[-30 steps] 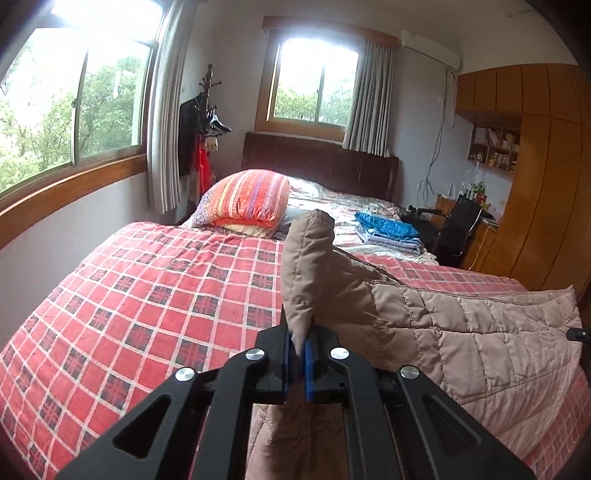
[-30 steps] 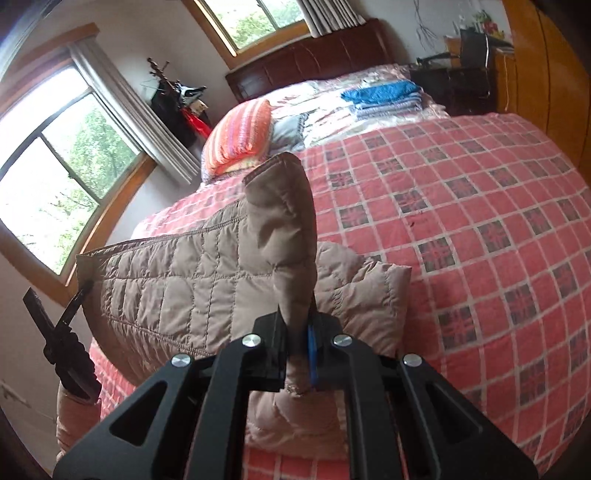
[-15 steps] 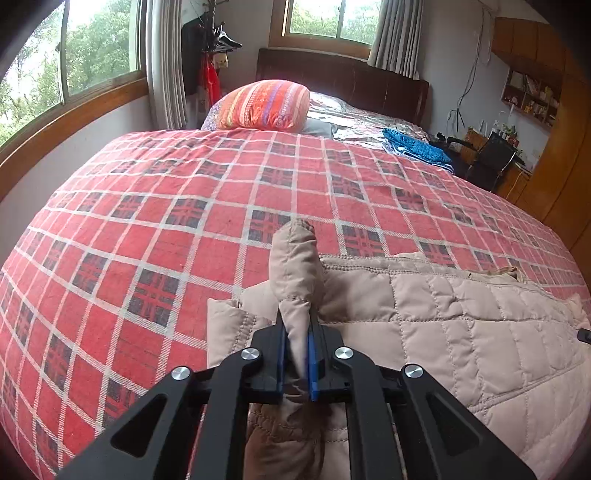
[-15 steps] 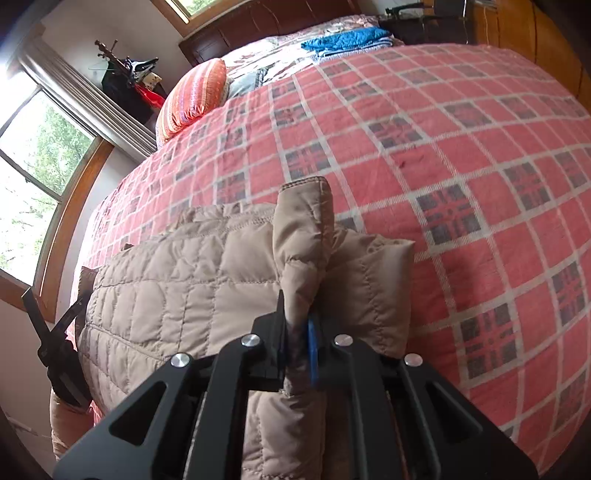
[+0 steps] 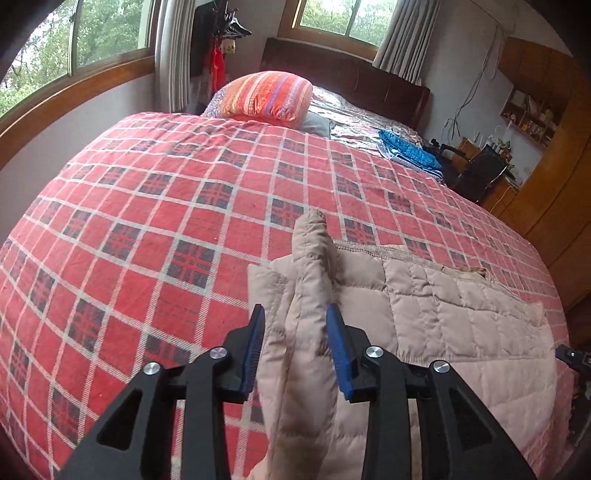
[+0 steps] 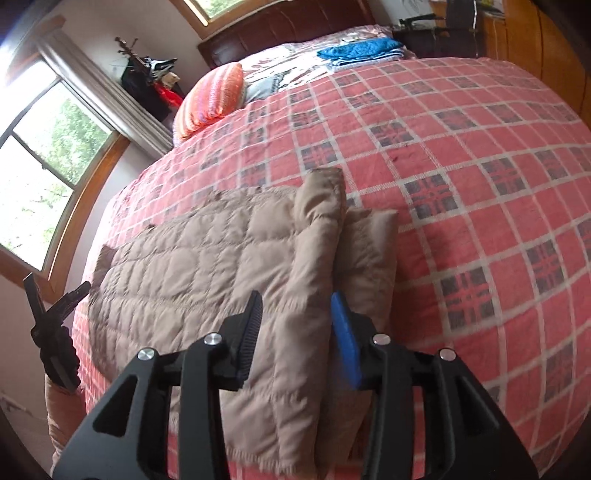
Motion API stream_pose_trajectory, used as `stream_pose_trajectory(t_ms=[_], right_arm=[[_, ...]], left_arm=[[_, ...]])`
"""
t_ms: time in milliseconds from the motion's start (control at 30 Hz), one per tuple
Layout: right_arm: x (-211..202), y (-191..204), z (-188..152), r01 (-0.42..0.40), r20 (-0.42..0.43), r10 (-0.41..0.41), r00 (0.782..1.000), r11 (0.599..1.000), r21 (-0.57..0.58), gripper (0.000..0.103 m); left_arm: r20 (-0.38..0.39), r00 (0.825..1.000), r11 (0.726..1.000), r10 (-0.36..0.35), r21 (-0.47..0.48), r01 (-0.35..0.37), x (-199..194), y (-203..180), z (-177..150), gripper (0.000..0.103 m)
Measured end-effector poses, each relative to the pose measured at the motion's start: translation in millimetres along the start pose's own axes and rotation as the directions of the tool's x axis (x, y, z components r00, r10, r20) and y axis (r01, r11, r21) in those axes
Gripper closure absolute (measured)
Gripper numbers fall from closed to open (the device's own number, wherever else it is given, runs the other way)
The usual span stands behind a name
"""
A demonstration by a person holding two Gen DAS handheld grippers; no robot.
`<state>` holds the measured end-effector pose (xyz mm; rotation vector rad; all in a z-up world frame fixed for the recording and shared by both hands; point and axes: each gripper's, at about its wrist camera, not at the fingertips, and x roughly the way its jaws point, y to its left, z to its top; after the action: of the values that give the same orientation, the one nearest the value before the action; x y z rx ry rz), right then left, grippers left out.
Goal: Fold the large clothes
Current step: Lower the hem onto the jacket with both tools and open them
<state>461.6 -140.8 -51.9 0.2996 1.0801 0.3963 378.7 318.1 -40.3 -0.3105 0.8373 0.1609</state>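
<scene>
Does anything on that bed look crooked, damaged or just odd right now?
Mostly tidy. The beige quilted jacket lies flat on the red plaid bedspread, but a ridge of fabric stands up at each end, between the open jaws of the left hand-held gripper and the right hand-held gripper. No damage is visible.

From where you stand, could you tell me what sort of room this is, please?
Most likely a home bedroom: a bed with a plaid cover and striped pillow against a dark headboard, curtained windows, and a wooden wardrobe.
</scene>
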Motion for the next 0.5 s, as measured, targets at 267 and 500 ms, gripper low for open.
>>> stream_pose_trajectory(t_ms=[267, 500], right_arm=[[-11.8, 4.7, -58.7, -0.027, -0.043, 0.025, 0.999, 0.998, -0.058, 0.063], [-8.5, 0.9, -88.0, -0.045, -0.072, 0.041, 0.997, 0.998, -0.048, 0.079]], left_arm=[[-0.013, 0.999, 0.999, -0.034, 0.021, 0.034, -42.7, 17.6, -69.7, 0.063], [-0.066, 0.995, 0.996, -0.078, 0.028, 0.080, -40.2, 15.1, -111.3, 0.075]])
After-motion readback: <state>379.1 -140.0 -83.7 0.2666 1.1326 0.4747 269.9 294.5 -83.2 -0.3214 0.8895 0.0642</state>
